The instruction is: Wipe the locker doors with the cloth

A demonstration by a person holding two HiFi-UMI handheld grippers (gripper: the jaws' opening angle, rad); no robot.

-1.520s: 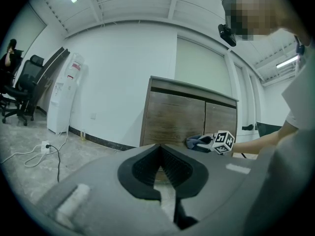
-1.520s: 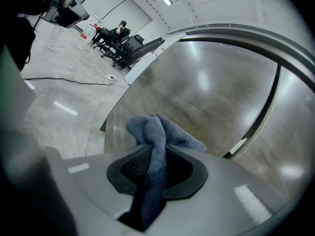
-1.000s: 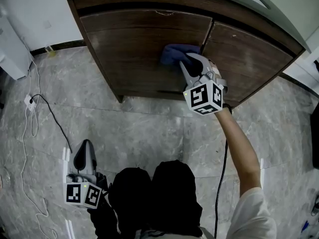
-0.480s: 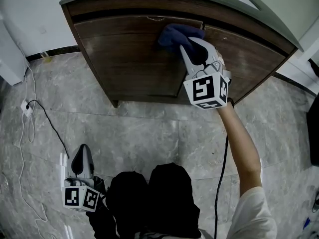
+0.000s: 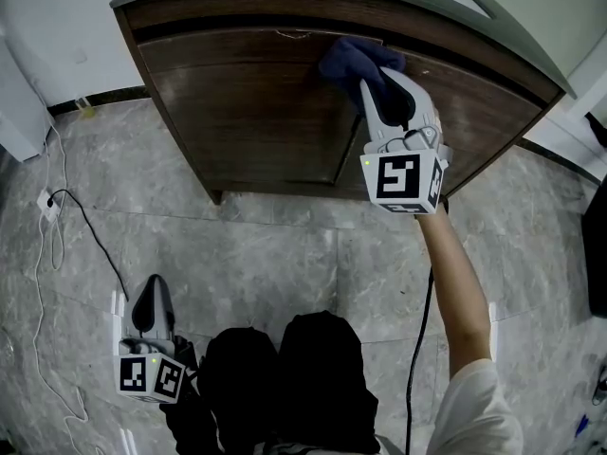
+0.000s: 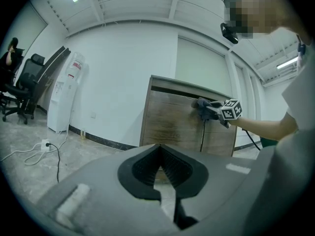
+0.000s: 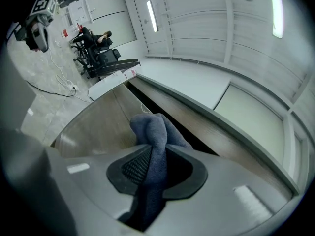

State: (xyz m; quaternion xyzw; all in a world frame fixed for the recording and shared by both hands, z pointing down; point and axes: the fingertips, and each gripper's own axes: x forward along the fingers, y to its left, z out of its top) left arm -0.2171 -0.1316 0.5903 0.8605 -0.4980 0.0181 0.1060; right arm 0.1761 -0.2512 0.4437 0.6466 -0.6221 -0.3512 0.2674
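The right tool point(image 5: 384, 81) is gripping the cloth point(image 5: 353, 57), pressing it just ahead of its tips against the doors point(image 5: 247, 112) near their top edge. The left tool point(image 5: 149, 295) is hanging closed and empty.

1. Cloth point(image 5: 353, 57) — near part hidden behind right gripper point(image 5: 389, 85), upper centre of head view.
2. Locker point(image 5: 247, 112) — top cut off by upper frame edge.
3. Figures on chairs point(image 7: 93, 38), upper left of right gripper view — too small to tell apart.
4. White floor cable point(image 5: 45, 254) runs off frame, lower left.
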